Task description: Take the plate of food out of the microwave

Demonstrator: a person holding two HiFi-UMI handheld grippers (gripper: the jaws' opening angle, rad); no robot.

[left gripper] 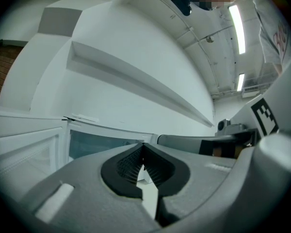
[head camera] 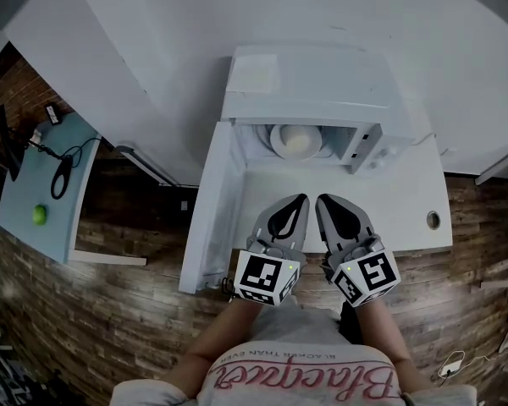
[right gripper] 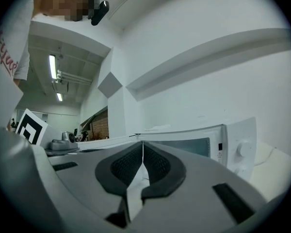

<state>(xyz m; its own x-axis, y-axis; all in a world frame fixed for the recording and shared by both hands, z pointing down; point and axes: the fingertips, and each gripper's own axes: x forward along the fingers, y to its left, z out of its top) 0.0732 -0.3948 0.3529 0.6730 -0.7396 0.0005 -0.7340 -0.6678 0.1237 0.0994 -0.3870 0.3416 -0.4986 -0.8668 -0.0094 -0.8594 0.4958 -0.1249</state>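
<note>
Person's shirt (head camera: 300,379) sits closest, at the bottom of the head view, w/ both grippers held out in front of it. Far left, a small blue side table (head camera: 21,210) carries a green ball (head camera: 40,214); not part of the job. Next over, the microwave door (head camera: 210,218) stands swung open to the left, its edge near the left gripper (head camera: 301,200). That gripper's jaws are pressed together w/ nothing btwn them, and it points level at the opening. The plate of food (head camera: 295,139) sits inside the microwave (head camera: 309,83), well back from both tips, untouched. The right gripper (head camera: 323,200) is just beside the left, jaws also closed tight & empty. Both hover over the white surface (head camera: 406,218) in front of the oven. Furthest right comes the control panel (right gripper: 240,149) w/ its knob.

Risks, as a judgement:
- The jaws must part before reaching in, or the closed tips would prob. just shove the plate deeper.
- The opening looks tight for two grippers side by side, so one could knock the door or the panel.
- A one-sided pinch on the rim could tip the plate & spill the food.
</note>
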